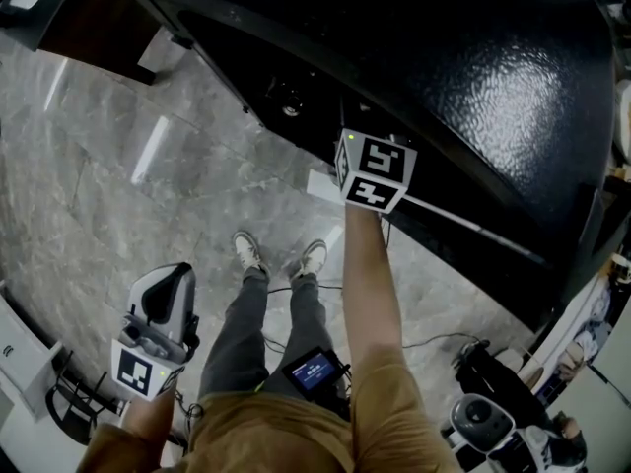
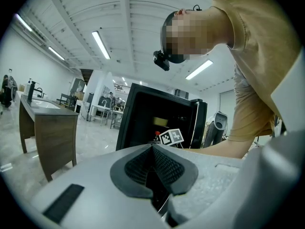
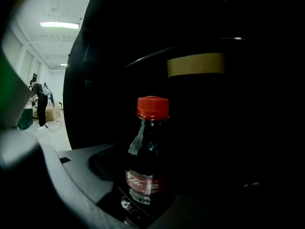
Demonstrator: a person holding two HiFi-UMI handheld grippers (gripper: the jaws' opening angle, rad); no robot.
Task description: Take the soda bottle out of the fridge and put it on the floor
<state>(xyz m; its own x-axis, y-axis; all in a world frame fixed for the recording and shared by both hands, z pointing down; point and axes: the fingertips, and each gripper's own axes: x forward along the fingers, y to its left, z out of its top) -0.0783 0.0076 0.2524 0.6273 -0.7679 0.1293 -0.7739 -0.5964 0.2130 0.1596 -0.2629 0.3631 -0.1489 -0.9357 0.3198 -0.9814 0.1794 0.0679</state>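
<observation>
A dark soda bottle (image 3: 148, 151) with a red cap (image 3: 153, 107) and a red label stands upright inside the black fridge (image 1: 444, 67). My right gripper (image 3: 147, 194) reaches into the fridge with its jaws spread wide, and the bottle stands between them. The grey left finger (image 3: 71, 175) lies apart from the bottle, and the right one is lost in the dark. From above only this gripper's marker cube (image 1: 375, 170) shows at the fridge opening. My left gripper (image 1: 168, 284) hangs low at my left side, shut and empty, pointing towards the fridge (image 2: 143, 113).
Grey marble floor (image 1: 148, 195) spreads in front of the fridge, and my shoes (image 1: 246, 252) stand on it. A wooden counter with a sink (image 2: 47, 128) stands off to the left. Equipment (image 1: 483, 422) sits at the lower right, a white rack (image 1: 30, 372) at the lower left.
</observation>
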